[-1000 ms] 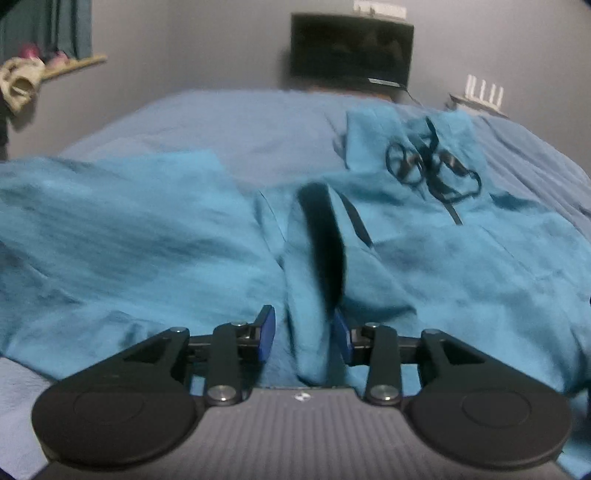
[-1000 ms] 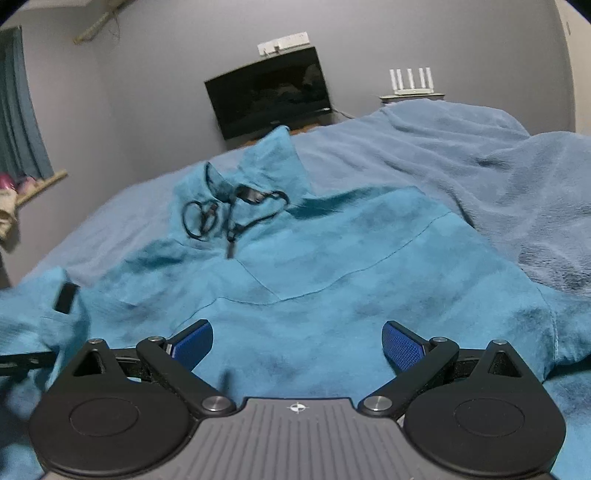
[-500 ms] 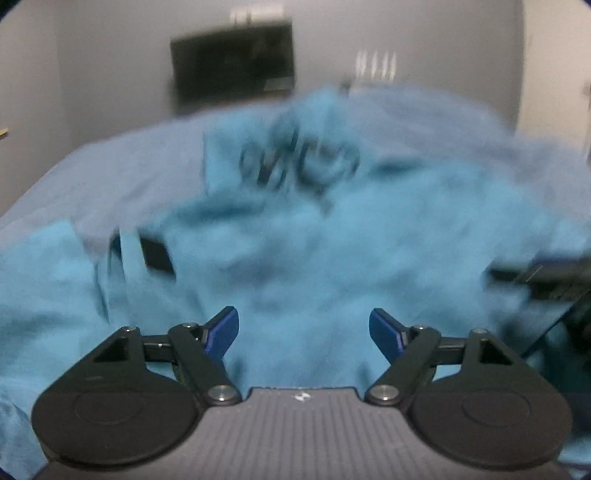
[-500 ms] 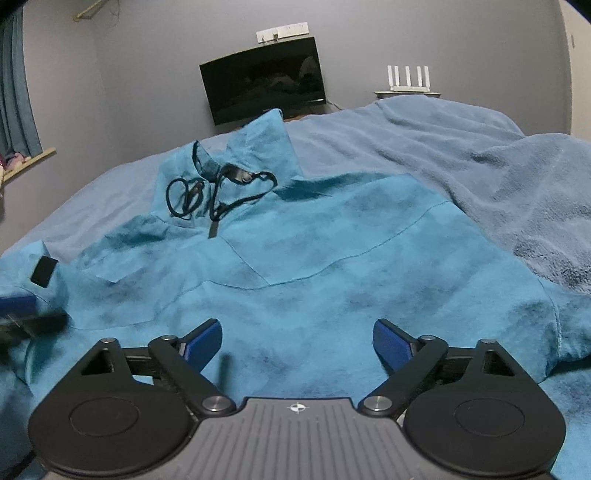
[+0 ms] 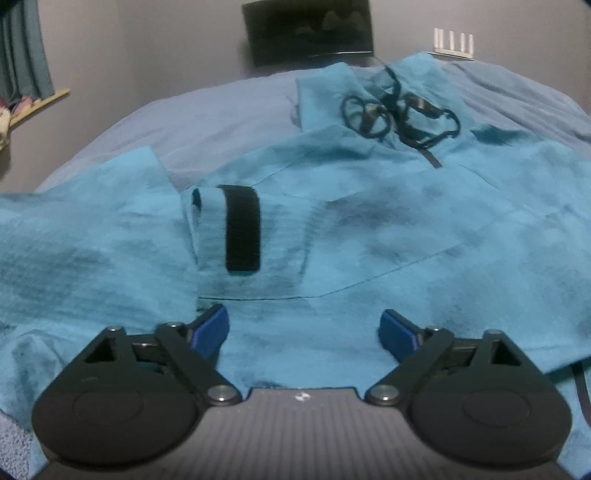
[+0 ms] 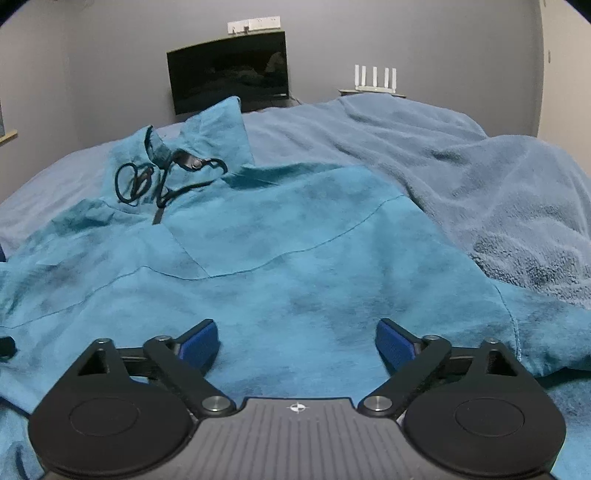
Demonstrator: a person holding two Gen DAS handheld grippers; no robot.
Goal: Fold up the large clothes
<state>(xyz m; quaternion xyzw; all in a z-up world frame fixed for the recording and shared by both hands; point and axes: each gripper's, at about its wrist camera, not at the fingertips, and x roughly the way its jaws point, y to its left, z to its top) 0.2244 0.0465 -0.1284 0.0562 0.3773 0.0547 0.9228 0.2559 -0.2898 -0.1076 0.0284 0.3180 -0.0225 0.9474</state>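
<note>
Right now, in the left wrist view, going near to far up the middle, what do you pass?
Left gripper, open → teal garment's body → sleeve cuff with black strap → black drawcord at the collar → dark screen on the wall.

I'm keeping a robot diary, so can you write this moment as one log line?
step: sleeve laid across | left gripper: open, empty | right gripper: open, empty | teal fleece hooded jacket: flat on blue bed blanket

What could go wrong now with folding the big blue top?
The cuff of the sleeve lies loosely on the top; it could slide off when the next fold lifts the cloth. The black cord at the collar lies in loose loops and might snag a gripper. The rumpled blanket touches the top's edge, so the right gripper might pinch it too.
</note>
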